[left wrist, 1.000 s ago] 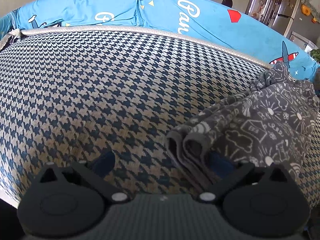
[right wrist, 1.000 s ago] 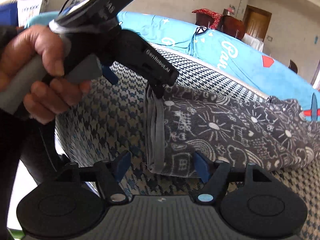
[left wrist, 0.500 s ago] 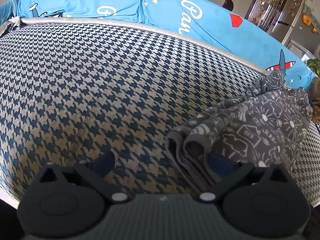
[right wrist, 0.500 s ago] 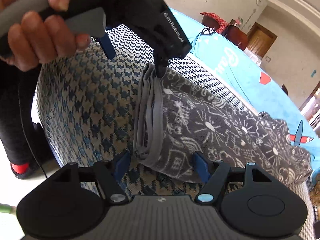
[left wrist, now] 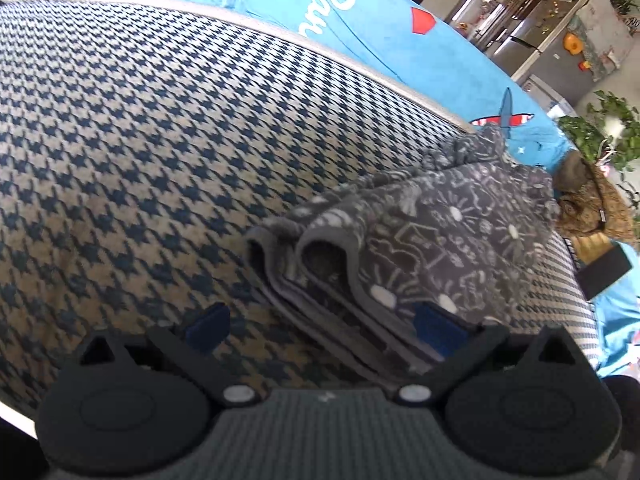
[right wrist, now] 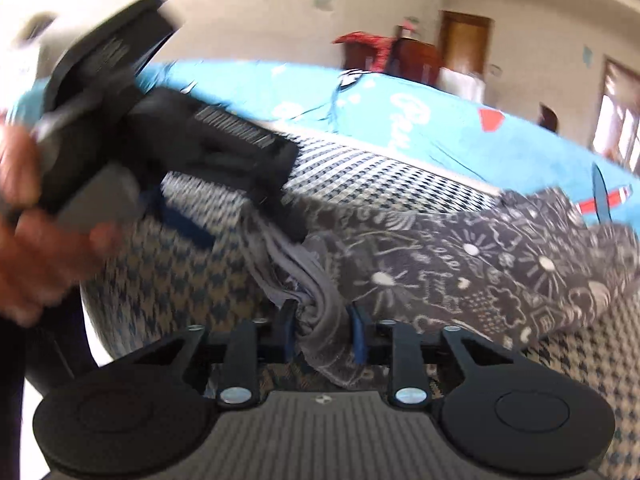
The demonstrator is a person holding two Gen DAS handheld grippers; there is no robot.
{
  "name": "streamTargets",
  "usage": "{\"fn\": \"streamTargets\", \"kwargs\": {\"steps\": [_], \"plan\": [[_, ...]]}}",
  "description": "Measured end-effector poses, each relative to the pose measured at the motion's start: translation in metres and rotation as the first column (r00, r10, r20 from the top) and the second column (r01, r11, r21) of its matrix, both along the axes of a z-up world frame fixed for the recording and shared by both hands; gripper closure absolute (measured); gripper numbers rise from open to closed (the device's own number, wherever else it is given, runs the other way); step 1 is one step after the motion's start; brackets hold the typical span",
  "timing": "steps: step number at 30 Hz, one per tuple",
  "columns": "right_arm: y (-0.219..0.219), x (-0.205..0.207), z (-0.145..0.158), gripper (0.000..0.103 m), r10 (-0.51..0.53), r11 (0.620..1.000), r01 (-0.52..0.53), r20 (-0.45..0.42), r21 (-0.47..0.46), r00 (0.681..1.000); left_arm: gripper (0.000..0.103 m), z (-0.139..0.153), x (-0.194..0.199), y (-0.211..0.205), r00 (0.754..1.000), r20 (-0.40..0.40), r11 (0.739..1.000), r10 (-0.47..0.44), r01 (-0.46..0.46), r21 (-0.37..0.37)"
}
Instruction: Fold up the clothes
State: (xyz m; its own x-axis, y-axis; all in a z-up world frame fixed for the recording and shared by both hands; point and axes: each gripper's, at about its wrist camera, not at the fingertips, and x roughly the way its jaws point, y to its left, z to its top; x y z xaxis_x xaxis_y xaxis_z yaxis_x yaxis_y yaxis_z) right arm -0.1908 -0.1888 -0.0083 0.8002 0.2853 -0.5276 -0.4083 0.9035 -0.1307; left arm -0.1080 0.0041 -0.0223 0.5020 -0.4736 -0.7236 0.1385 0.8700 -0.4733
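Note:
A dark grey garment (left wrist: 460, 232) with white doodle print lies folded on the houndstooth sofa seat (left wrist: 140, 140). Its layered grey edge (left wrist: 304, 252) faces my left gripper (left wrist: 322, 326), which stands open. That edge lies between the pads, close to the right pad (left wrist: 436, 328). In the right wrist view my right gripper (right wrist: 323, 328) is shut on a bunched grey corner of the garment (right wrist: 480, 264). The left gripper's body (right wrist: 180, 152) shows blurred at the upper left, held by a hand (right wrist: 28, 248), with its tip at the garment's far corner.
A bright blue printed cover (left wrist: 360, 28) drapes the sofa back. Beyond it stand a fridge (left wrist: 560, 40), a leafy plant (left wrist: 608, 136) and a brown object (left wrist: 592, 208). The seat's left half (right wrist: 168, 272) is bare houndstooth.
My right gripper has gone from open to shut on the garment's near corner, bunching it. The left gripper stays open at the folded edge and has tilted; its view shifted left.

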Motion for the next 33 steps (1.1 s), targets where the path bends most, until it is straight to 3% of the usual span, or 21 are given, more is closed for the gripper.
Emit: {"fn": "streamTargets", "kwargs": {"steps": [7, 11, 16, 18, 22, 26, 33], "plan": [[-0.023, 0.011, 0.013, 0.079, -0.062, 0.985, 0.071, -0.06, 0.159, 0.996, 0.0, -0.007, 0.011, -0.012, 0.996, -0.06, 0.988, -0.063, 0.054, -0.144], [-0.02, 0.01, 0.009, 0.079, -0.046, 0.989, 0.053, -0.056, 0.135, 0.997, 0.0, -0.011, 0.023, -0.024, 0.994, -0.072, 0.983, -0.086, 0.073, -0.171], [-0.014, 0.007, 0.003, 0.078, -0.019, 0.996, 0.023, -0.05, 0.085, 0.999, 0.002, -0.01, 0.037, -0.046, 0.995, -0.05, 0.993, -0.091, 0.086, -0.084], [-0.011, 0.006, 0.001, 0.078, -0.007, 0.998, 0.01, -0.048, 0.063, 0.999, 0.009, -0.009, 0.038, -0.052, 0.995, -0.031, 0.995, -0.092, 0.09, -0.038], [-0.006, 0.005, -0.004, 0.058, 0.016, 1.0, -0.015, -0.046, 0.019, 0.999, 0.037, -0.006, 0.036, -0.058, 0.995, 0.0, 0.993, -0.104, 0.104, 0.056], [-0.002, 0.003, -0.008, 0.05, 0.039, 0.999, -0.04, -0.044, -0.024, 0.998, 0.05, -0.005, 0.039, -0.054, 0.994, -0.011, 0.993, -0.107, 0.108, 0.045], [0.009, 0.006, -0.02, 0.036, 0.068, 0.99, -0.07, -0.014, -0.124, 0.998, 0.052, -0.005, 0.046, -0.054, 0.992, -0.039, 0.992, -0.119, 0.121, 0.041]]}}
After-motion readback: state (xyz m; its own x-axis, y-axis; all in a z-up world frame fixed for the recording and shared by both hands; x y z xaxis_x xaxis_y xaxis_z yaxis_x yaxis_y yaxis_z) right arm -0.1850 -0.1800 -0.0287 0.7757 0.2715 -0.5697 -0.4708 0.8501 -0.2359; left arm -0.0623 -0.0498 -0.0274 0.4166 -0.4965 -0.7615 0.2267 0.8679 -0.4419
